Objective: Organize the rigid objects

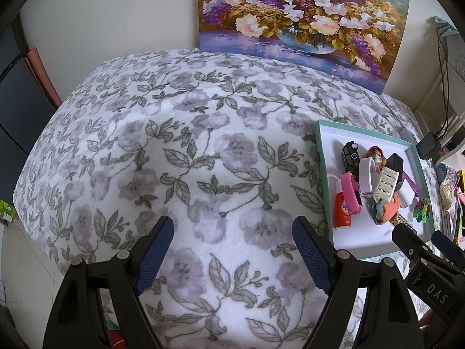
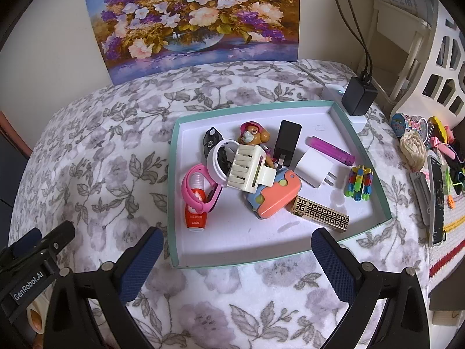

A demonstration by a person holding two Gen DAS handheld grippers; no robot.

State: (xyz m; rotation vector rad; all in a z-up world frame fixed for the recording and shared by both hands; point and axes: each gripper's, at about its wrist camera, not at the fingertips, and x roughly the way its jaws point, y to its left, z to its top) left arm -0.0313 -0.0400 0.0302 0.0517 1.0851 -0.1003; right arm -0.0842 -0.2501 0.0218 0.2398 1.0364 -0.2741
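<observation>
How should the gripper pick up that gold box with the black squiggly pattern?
Grip the gold box with the black maze pattern across its two long sides, near the middle, coming down from above. It lies flat in the teal-rimmed tray, long and narrow, with its right end free. Its left end seems to touch the orange toy camera, so stay right of it.

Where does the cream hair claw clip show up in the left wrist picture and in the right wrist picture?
Left wrist view: the cream hair claw clip sits at the right, on the pile inside the teal-rimmed tray.
Right wrist view: the same clip is near the middle of the picture, on top of the pile, in front of the dog figure.
Shared landmark: the flower painting leaning against the wall behind the tray.
</observation>
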